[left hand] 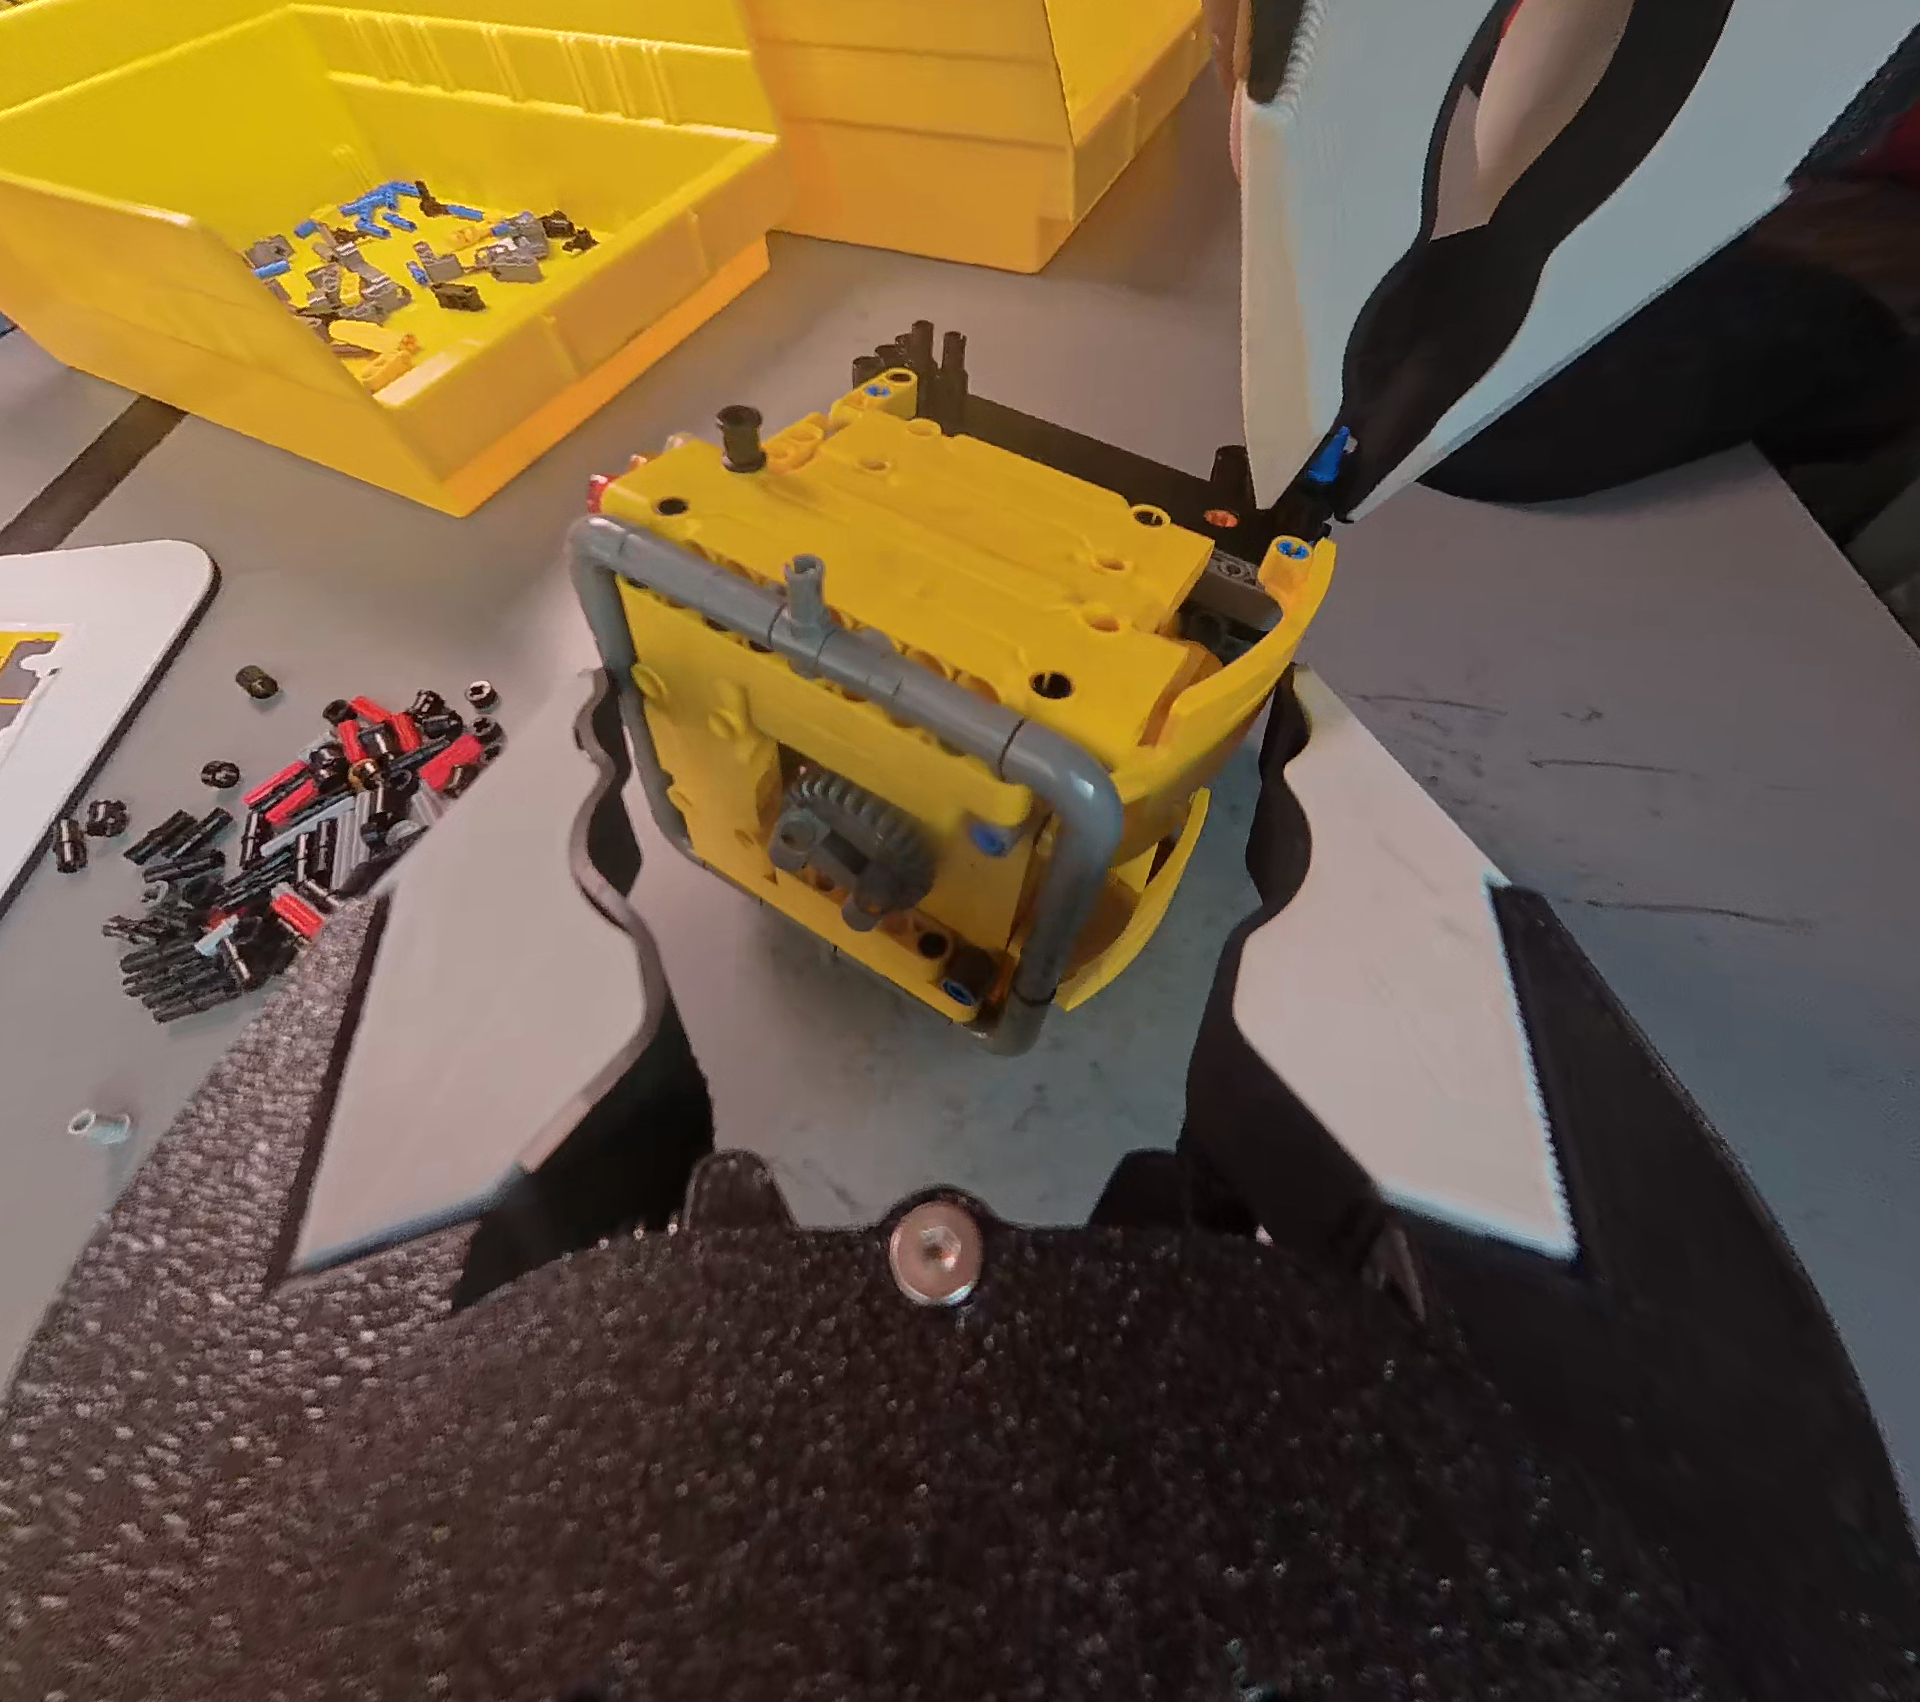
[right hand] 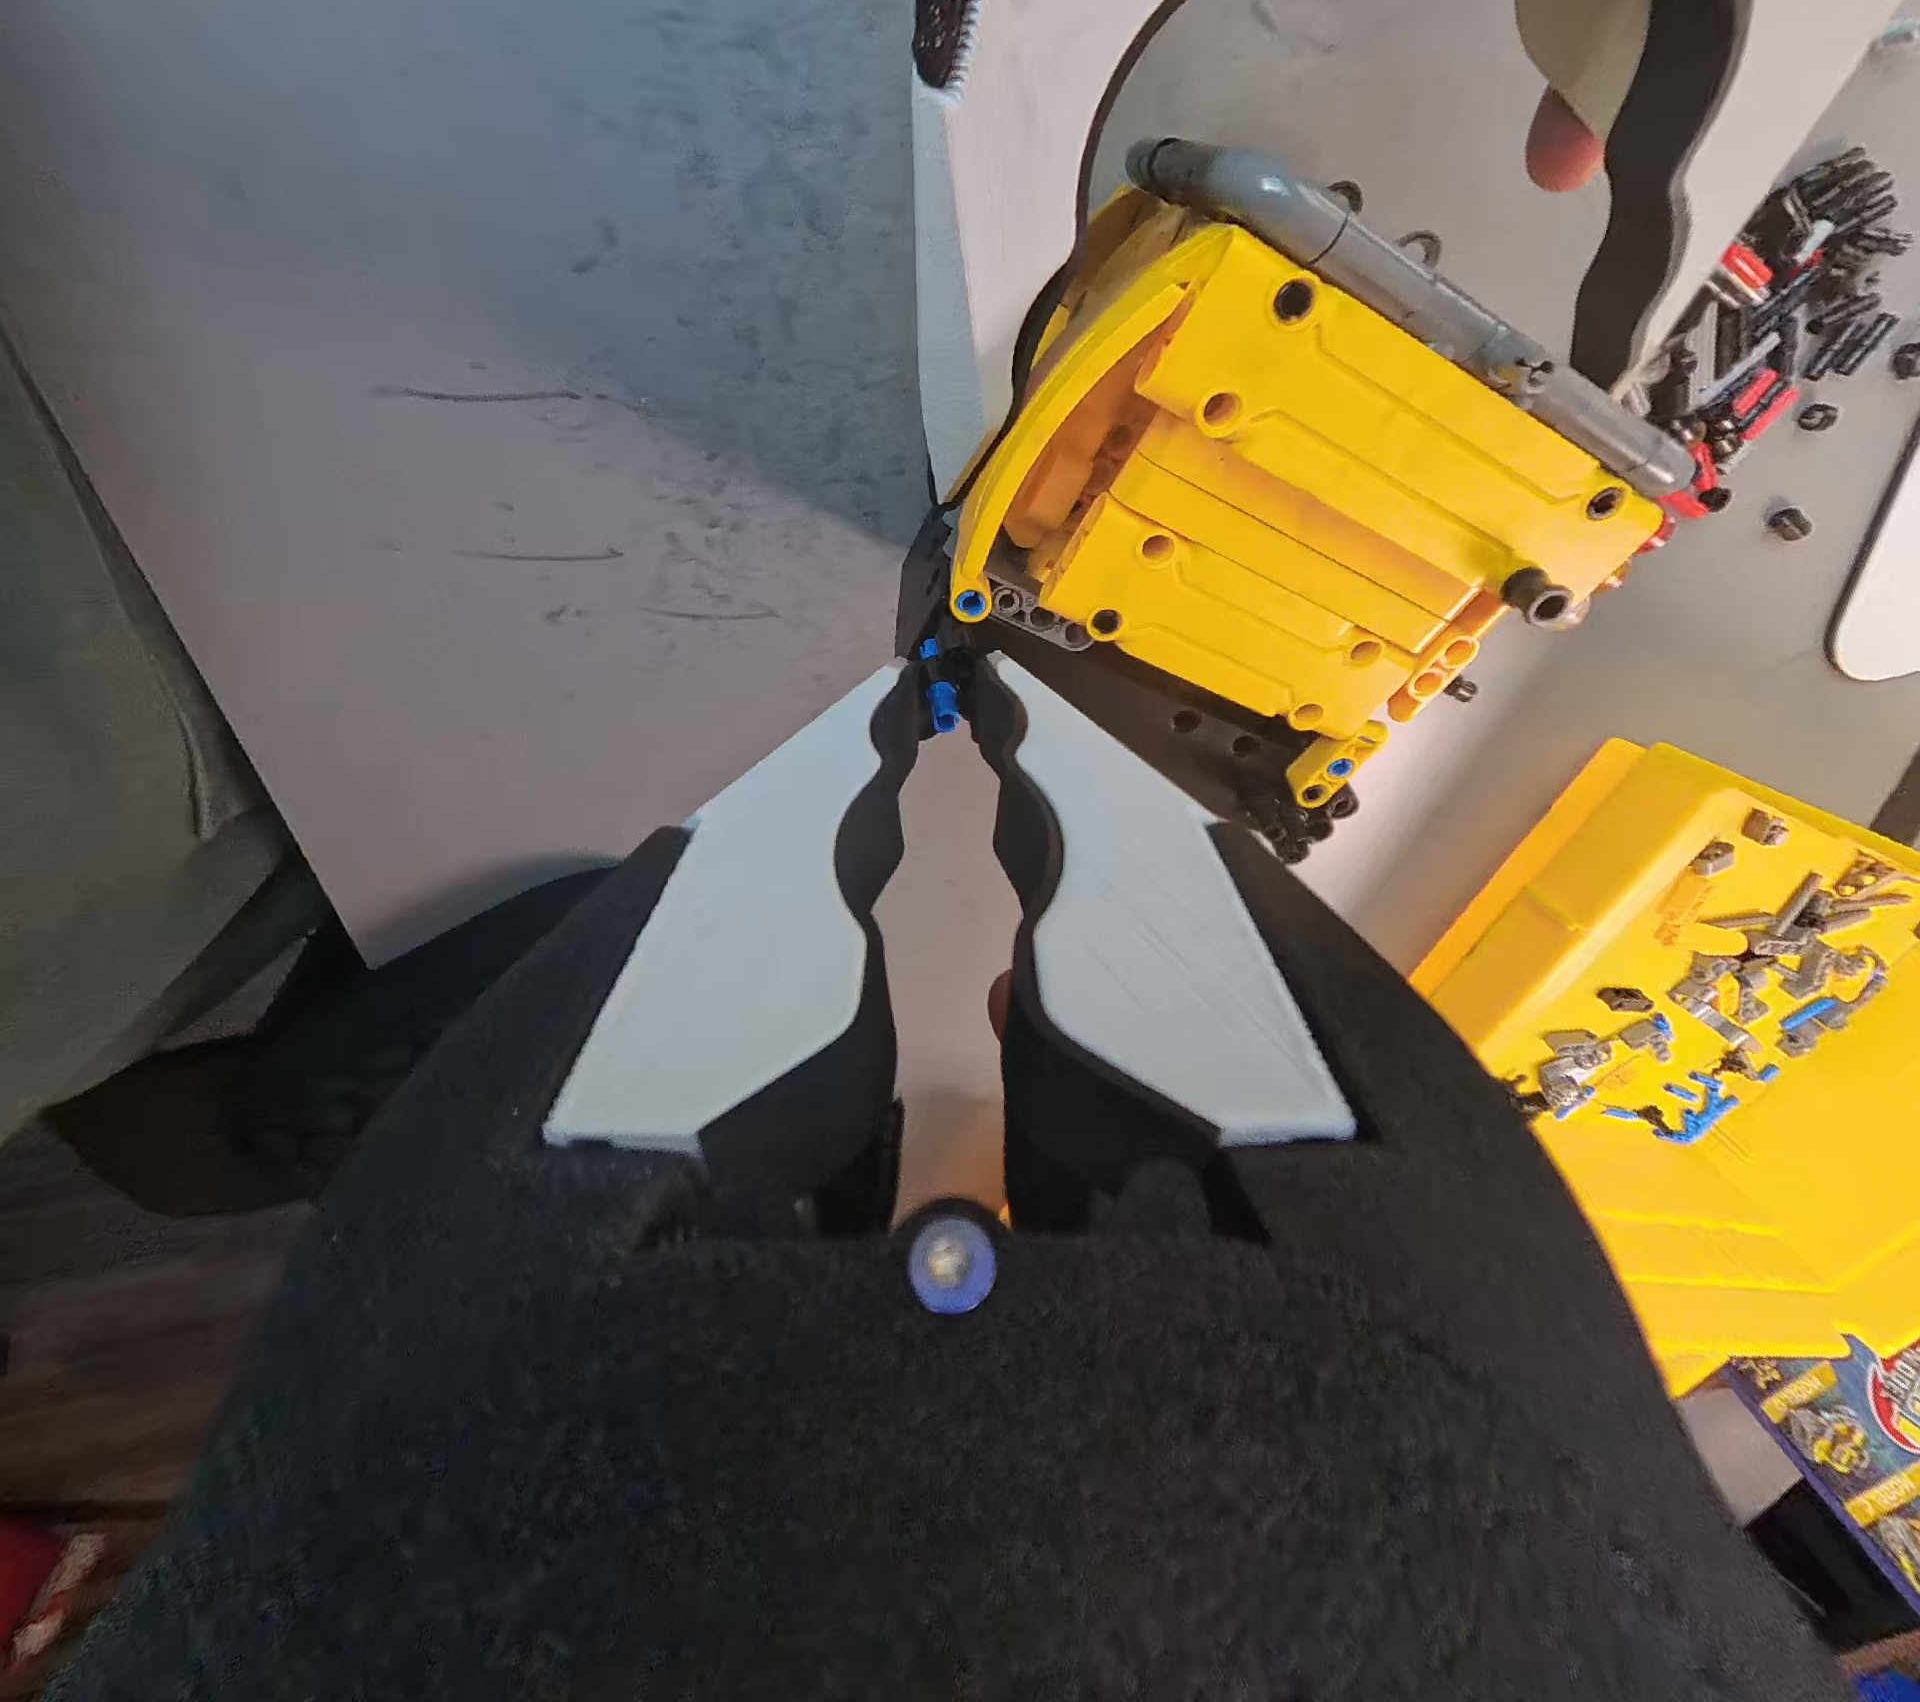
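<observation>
Left wrist view: yellow bins point(left hand: 582, 125) behind model point(left hand: 914, 696)

The brick model point(left hand: 914, 665) in the middle of the left wrist view is bright yellow, with a grey tube frame point(left hand: 831, 655) and a grey gear point(left hand: 857, 831). The bins point(left hand: 623, 125) at upper left are yellow too. The loose pins point(left hand: 291, 831) at left are black and red. Both grippers have white fingers point(right hand: 769, 904) with black pads; the right gripper point(right hand: 940, 696) pinches a blue pin point(right hand: 942, 702). The table point(left hand: 1610, 769) is grey with dark scratches.
</observation>
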`<state>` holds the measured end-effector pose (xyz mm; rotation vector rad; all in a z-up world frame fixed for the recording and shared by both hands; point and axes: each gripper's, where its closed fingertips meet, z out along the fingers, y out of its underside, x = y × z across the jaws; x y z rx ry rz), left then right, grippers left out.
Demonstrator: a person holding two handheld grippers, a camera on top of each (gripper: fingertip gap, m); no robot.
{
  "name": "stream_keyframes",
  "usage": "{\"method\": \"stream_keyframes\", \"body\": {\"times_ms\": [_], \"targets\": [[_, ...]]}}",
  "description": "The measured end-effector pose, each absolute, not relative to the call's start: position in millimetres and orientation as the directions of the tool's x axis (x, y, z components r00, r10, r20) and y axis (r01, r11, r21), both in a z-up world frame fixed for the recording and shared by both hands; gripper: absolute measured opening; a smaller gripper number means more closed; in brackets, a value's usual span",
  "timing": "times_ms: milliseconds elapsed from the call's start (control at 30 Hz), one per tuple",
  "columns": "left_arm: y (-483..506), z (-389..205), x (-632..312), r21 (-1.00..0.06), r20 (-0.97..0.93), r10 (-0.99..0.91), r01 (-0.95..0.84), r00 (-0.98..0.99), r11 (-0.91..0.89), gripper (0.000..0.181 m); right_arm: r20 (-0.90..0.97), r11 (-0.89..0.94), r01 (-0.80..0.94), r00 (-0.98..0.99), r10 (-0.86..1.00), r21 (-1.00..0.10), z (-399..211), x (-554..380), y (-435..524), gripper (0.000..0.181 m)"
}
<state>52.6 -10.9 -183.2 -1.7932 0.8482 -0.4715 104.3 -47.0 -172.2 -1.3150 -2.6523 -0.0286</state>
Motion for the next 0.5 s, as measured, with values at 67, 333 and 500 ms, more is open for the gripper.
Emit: {"method": "stream_keyframes", "body": {"times_ms": [67,333,500], "targets": [[-11.2,-184.2,50.4,-0.924,-0.060,-0.724,-0.313,0.687,-0.219,0.120,0.190,0.586,0.806,-0.565,0.803,-0.079,-171.6,102.1,-45.9,0.009],[-13.2,-186.7,48.9,-0.920,-0.031,-0.700,-0.294,0.714,-0.260,0.112,0.230,0.612,0.789,-0.587,0.776,-0.054,-172.4,99.2,-44.5,0.008],[-12.5,-186.9,48.0,-0.919,-0.030,-0.686,-0.290,0.727,-0.267,0.113,0.275,0.601,0.797,-0.565,0.778,-0.062,-174.4,94.3,-40.5,0.008]]}}
